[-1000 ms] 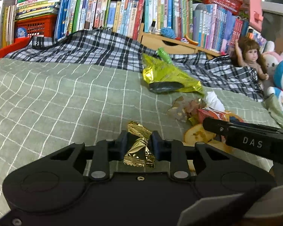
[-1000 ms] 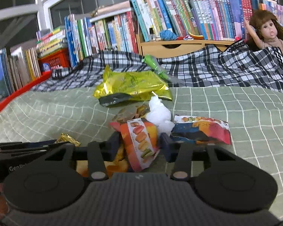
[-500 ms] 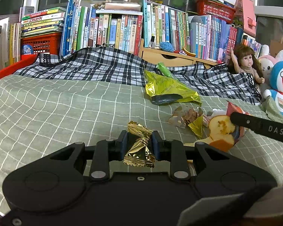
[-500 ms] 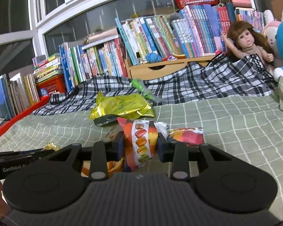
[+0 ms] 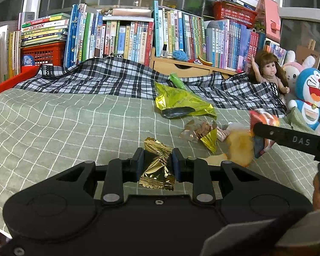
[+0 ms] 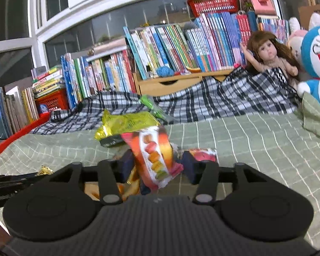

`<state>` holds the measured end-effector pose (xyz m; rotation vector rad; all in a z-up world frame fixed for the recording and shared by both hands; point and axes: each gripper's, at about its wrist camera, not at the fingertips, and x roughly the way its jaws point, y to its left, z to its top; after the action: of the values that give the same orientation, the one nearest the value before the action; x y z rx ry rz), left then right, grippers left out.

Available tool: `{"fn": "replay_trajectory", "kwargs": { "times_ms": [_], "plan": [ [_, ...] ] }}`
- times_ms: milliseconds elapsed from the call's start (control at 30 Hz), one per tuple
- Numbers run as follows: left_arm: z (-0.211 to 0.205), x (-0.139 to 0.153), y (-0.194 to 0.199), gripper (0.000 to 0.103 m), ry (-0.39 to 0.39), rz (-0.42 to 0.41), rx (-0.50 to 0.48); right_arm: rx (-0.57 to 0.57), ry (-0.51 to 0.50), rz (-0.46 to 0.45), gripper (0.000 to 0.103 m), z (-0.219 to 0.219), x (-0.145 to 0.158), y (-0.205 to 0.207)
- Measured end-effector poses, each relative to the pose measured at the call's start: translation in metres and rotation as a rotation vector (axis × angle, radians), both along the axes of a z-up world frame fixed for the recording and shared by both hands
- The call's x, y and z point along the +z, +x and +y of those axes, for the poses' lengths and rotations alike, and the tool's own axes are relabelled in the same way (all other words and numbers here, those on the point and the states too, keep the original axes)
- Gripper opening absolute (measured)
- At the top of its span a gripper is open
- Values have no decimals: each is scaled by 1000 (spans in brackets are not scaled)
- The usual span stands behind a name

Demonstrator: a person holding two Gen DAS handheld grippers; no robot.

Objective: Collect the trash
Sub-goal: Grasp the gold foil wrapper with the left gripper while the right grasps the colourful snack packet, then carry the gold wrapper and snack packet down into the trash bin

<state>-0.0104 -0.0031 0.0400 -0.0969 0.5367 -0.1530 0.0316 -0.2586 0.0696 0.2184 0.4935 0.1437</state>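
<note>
Left wrist: L claw [image 5: 157,162] pinching gold wrapper [image 5: 156,164] | R claw [image 6: 157,165] pinching snack bag [image 6: 153,155] | green checked bedspread [image 5: 64,123], bookshelf [image 5: 117,40] behind

The left tongs [image 5: 156,162] are clamped on a gold wrapper [image 5: 157,166], while the right tongs [image 6: 156,164] stand wider, a snack packet [image 6: 153,155] between their fingers.

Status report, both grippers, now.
Left gripper shut on gold wrapper. Right gripper shut on orange snack packet. Yellow chip bag on bed; nothing blocking.
</note>
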Motion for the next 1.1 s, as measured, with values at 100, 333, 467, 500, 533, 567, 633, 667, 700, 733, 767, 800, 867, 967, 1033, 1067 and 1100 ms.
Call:
{"fn": "replay_trajectory", "kwargs": {
  "times_ms": [100,333,467,500,533,567,633,667,700,733,767,800,867,967,1033,1067,1100],
  "plan": [
    [0,-2,-2,27,0,10,-5,-25,30,26,64,-6,-6,1],
    [2,-4,-4,27,1,12,-4,-36,18,24,41,-10,-7,-2],
    [3,0,-8,27,-5,12,-10,-25,20,-15,40,-9,5,-10],
    [3,2,-10,27,-4,8,-14,-19,21,-23,40,-9,9,-11],
    [3,4,-12,27,-3,4,-16,-14,23,-31,40,-9,13,-14],
    [3,6,-15,27,-4,-1,-18,-6,29,-38,40,-8,16,-18],
    [3,11,-22,27,-9,-9,-21,16,45,-42,40,-6,22,-26],
    [3,13,-28,27,-12,-12,-25,26,56,-43,40,-5,23,-31],
    [2,14,-33,27,-12,-14,-28,37,65,-42,40,-3,25,-36],
    [1,14,-38,27,-12,-13,-32,49,73,-40,40,-1,25,-42],
    [0,14,-45,27,-11,-11,-35,57,78,-38,40,1,25,-47],
    [-1,14,-50,27,-10,-9,-38,71,85,-35,40,3,25,-54],
    [-4,12,-61,27,-7,-2,-41,91,96,-32,40,8,23,-66],
    [-8,9,-78,27,22,4,-38,121,113,-31,40,11,22,-85],
    [-11,7,-90,27,46,4,-38,138,116,-32,40,14,21,-97],
    [-13,6,-97,27,57,5,-36,146,115,-31,40,16,20,-103],
    [-13,5,-102,27,64,8,-39,155,109,-31,40,18,19,-109]
  ]
}}
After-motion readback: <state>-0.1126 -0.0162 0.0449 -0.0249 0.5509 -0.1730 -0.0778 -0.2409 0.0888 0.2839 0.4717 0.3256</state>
